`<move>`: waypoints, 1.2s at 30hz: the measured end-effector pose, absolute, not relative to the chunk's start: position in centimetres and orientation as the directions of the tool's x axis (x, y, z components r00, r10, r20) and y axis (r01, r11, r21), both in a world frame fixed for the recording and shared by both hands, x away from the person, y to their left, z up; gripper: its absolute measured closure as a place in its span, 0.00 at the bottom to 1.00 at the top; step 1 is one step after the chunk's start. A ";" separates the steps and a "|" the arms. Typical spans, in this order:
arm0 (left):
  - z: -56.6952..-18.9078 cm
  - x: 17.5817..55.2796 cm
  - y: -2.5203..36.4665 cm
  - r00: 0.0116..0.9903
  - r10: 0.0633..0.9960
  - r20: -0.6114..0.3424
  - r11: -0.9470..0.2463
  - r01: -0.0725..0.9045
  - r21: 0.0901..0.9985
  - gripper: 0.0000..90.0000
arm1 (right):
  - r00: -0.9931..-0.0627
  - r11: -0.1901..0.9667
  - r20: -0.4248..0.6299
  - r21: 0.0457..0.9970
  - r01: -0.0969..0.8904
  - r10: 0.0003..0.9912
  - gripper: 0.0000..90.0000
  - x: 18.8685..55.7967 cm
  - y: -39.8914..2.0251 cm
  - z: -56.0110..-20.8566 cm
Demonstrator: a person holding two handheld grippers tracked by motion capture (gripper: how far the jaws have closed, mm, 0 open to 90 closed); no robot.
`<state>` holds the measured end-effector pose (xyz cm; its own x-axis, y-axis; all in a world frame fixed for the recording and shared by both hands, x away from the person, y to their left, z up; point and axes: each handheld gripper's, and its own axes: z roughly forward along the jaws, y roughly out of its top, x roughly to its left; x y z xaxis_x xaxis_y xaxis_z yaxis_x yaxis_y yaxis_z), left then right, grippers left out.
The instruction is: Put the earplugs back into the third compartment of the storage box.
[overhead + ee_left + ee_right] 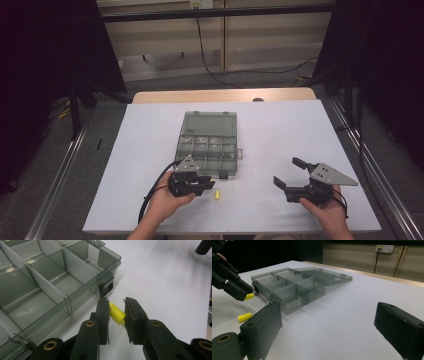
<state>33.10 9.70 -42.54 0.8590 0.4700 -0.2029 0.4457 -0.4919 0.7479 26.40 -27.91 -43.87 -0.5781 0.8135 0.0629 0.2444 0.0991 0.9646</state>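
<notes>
The left gripper has its 2 black jaws closed on a small yellow foam cylinder, pinching it near one end just beside the front corner of the smoky translucent plastic organiser box, whose lid lies open flat behind it. In the right gripper view that cylinder pokes out past the jaw tips, clear of the white table surface, while a second yellow foam cylinder lies loose on the table below and in front of it. The right gripper rests well apart at the right side of the table, jaws wide open and holding nothing. The step in hand looks like carrying the held piece into one of the box's compartments – so the thing to do well is lift enough to clear the front wall and the small black latch, keep the squeeze gentle since foam deforms and can spring out, and centre the piece over a compartment between the dividers before releasing. Opening low inside the compartment – not from above the rim – should stop it bouncing out.
</notes>
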 end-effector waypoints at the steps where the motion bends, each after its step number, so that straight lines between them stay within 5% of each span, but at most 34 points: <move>1: -42.4 33.1 9.7 0.859 0.471 -0.203 -0.493 0.447 0.746 0.82 | -0.578 0.099 0.063 0.965 0.244 0.813 0.08 26.4 -27.9 -43.9; 36: -38.9 37.0 8.7 0.829 0.510 -0.231 -0.458 0.489 0.743 0.84 | -0.578 0.095 0.064 0.966 0.240 0.814 0.08 26.4 -28.0 -43.9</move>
<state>37.01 8.66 -38.87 0.8287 0.5097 -0.2311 0.4886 -0.4576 0.7429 26.38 -28.01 -43.86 -0.5777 0.8138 0.0637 0.2402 0.0949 0.9661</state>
